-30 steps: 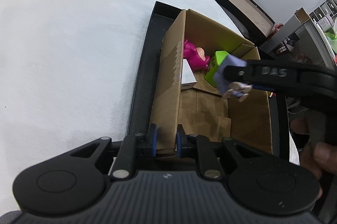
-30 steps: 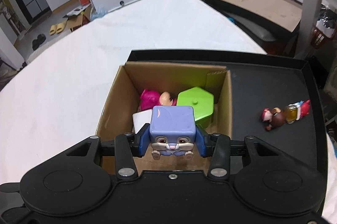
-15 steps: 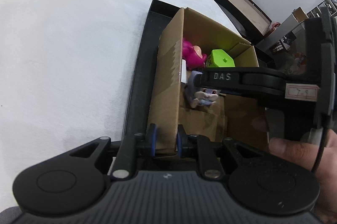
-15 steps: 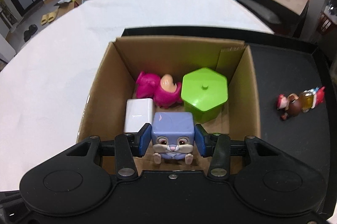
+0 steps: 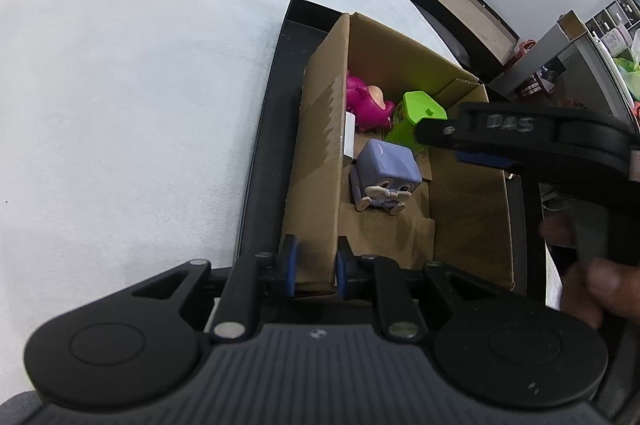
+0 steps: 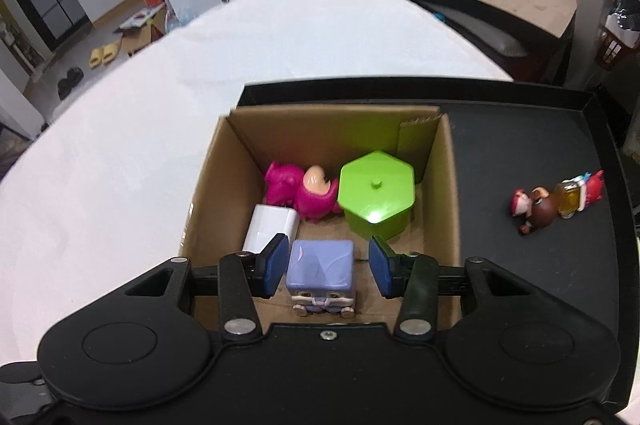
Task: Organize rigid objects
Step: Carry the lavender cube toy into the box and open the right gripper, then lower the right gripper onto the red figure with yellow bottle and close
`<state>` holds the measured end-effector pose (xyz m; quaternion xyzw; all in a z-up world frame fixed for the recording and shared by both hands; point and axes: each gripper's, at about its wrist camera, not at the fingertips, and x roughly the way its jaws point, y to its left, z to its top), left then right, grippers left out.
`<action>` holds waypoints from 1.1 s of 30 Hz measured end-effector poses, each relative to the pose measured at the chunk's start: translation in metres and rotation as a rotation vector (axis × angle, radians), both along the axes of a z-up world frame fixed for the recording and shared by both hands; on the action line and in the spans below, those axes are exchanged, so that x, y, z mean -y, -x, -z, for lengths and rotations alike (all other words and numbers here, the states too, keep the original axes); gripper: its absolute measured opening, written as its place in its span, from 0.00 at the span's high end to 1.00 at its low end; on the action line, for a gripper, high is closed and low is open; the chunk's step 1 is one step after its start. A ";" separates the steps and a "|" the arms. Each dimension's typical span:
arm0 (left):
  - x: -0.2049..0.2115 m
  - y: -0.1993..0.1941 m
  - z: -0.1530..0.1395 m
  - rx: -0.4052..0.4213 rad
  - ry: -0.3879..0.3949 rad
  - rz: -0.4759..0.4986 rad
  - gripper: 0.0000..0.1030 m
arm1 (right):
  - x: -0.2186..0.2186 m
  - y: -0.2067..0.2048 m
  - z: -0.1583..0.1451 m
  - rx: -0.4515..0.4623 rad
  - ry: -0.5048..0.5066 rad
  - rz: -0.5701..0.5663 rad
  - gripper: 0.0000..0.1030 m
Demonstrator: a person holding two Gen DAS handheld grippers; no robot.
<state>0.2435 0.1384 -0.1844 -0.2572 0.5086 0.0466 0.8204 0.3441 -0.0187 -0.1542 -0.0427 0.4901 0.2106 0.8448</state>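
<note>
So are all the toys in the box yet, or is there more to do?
Nearly. The pink toy, green hexagon tub, white block and purple bunny cube sit in the cardboard box. The right gripper is open around the cube; the left gripper pinches the box wall. One small figure lies on the black tray, not yet boxed.

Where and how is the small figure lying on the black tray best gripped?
Grip the figure across its brown middle, coming from above with the fingers on its two long sides. It lies flat and lengthwise on the tray, apart from the box.
</note>
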 end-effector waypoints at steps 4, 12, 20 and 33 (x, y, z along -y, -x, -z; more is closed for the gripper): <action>0.002 0.000 0.000 -0.001 -0.009 -0.002 0.83 | 0.010 0.001 -0.011 0.018 -0.020 -0.001 0.57; 0.007 0.000 -0.002 -0.007 -0.031 -0.011 0.84 | 0.044 0.002 -0.025 0.040 -0.038 0.014 0.57; 0.008 0.000 -0.003 -0.013 -0.040 -0.031 0.84 | 0.085 -0.002 -0.028 0.056 -0.028 0.044 0.57; 0.015 -0.001 -0.006 -0.028 -0.073 -0.057 0.85 | 0.145 -0.014 -0.015 0.072 -0.028 0.092 0.56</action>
